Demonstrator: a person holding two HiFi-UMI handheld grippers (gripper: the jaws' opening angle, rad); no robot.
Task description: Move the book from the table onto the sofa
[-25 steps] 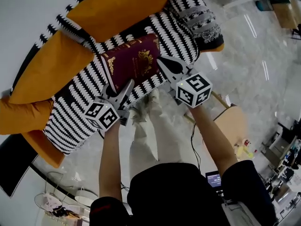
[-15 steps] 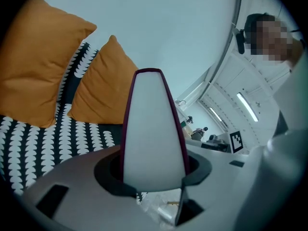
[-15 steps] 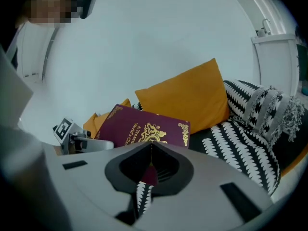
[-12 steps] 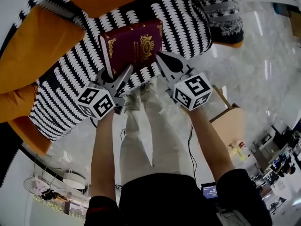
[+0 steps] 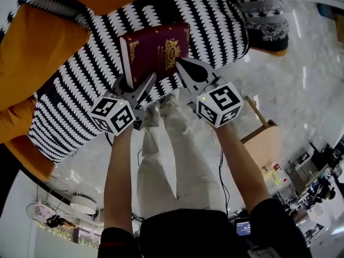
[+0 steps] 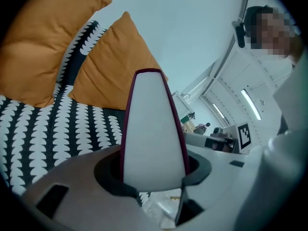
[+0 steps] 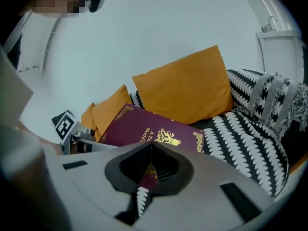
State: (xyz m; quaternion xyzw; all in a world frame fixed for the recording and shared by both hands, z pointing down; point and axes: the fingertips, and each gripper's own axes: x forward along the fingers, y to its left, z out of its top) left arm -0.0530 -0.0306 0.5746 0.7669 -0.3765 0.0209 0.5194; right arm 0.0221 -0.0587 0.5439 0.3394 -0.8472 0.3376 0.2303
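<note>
**Book held over sofa seat by both grippers, not yet set down**

The book, maroon with gilt ornament, is found above the striped seat of the sofa, cover upward. No part of it is on a table. Whether its underside touches the seat cannot be told from any view.

The left gripper is clamped across the full thickness of the book at its near end, on the spine side. In the left gripper view the white page block, edged by both covers, fills the gap between the jaws. The right gripper is closed almost completely. In the right gripper view only a thin maroon edge at the near right corner is pinched between its jaws, judged to be the cover or a few leaves.

The book's long axis runs away from both sets of jaws, toward the orange cushions at the back of the sofa. Both grippers are placed at the same near short edge, so neither is markedly closer, and the weight is judged to be carried mainly by the left.

The far end is unsupported and is expected to meet the seat first. A release is judged safe only once the book is seen lying flat, with both grippers then drawn back along that axis.
</note>
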